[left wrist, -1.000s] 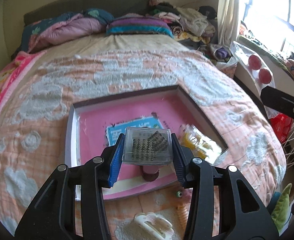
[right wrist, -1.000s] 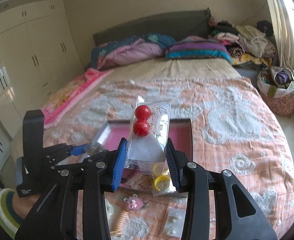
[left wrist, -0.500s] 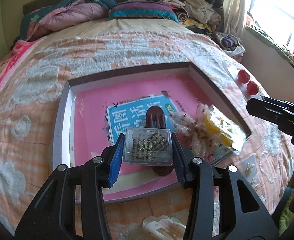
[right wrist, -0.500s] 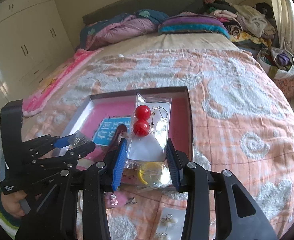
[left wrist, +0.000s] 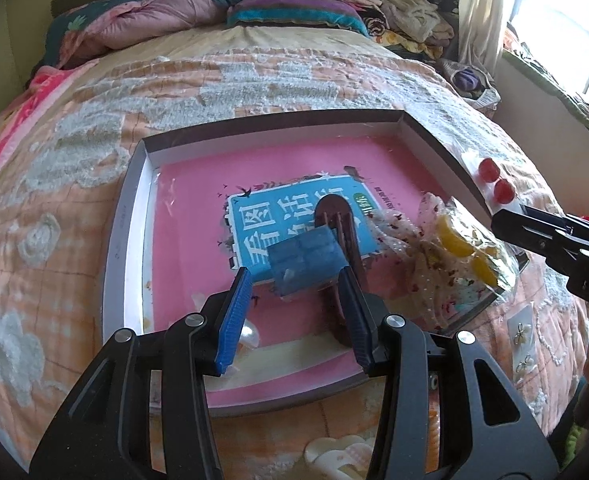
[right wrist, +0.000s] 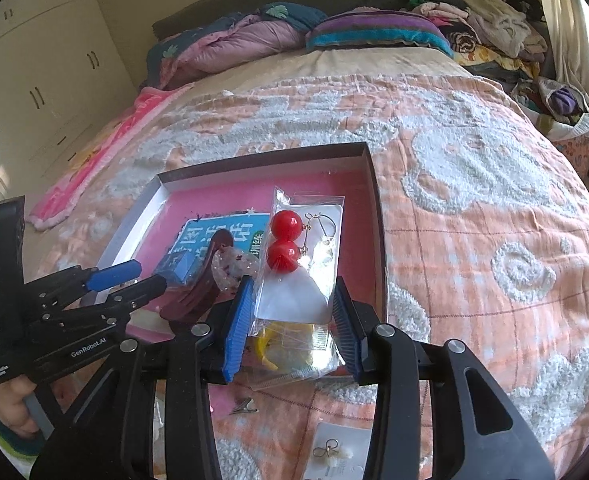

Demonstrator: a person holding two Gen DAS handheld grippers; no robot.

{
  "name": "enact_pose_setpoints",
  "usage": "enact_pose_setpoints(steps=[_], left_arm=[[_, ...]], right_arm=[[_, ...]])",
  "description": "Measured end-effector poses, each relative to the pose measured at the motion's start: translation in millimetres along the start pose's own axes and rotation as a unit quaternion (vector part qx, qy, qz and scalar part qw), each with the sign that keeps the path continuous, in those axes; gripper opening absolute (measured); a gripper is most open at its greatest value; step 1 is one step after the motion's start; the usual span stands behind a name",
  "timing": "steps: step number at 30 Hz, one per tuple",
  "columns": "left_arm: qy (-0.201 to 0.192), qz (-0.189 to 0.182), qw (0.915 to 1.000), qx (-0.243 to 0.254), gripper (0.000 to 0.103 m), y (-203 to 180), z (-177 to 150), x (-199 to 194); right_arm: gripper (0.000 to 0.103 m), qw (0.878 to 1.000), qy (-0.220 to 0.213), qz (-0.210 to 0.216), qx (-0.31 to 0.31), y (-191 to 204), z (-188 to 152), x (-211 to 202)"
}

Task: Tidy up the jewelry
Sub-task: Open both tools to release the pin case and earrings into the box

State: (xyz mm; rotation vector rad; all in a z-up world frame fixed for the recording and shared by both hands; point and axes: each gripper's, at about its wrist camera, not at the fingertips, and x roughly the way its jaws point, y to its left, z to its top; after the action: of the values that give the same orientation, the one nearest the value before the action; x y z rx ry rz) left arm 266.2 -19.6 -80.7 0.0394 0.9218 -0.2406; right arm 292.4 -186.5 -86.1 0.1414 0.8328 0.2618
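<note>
Two grippers over pink tray [left wrist: 130, 240] | left gripper [left wrist: 294, 316] pinches clear bead box [left wrist: 304, 262] low above tray | right gripper [right wrist: 290, 316] pinches red earring bag [right wrist: 300, 256] | tip: lower slowly, set flat in bare spots, then let go.

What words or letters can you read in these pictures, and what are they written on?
"GenRobot.AI": white print on the black body of the left gripper, right wrist view.
"看图", then partly hidden big white characters: on the blue label in the pink tray.
Small white print low on the gripper's handle: too small to read.
Green badge and tiny dark print at the label's right end: too blurred to read.
</note>
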Motion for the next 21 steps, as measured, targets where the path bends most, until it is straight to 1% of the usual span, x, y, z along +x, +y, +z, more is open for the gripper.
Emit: enact_pose_setpoints(steps=[9, 14, 21], left_arm=[[-0.003, -0.001, 1.0, -0.007, 0.036, 4, -3, -6], [-0.009, -0.004, 0.9999, -0.008, 0.036, 3, -1, -14], [-0.019, -0.006, 0.9997, -0.012, 0.036, 0, 1, -29]], right_arm=[[0.043, 1.0, -0.002, -0.005, 0.012, -2, -3, -3], [0.048, 1.0, -0.016, -0.003, 0.017, 0, -4, -16], [0.049, 0.999, -0.033, 0.002, 0.011, 8, -5, -36]])
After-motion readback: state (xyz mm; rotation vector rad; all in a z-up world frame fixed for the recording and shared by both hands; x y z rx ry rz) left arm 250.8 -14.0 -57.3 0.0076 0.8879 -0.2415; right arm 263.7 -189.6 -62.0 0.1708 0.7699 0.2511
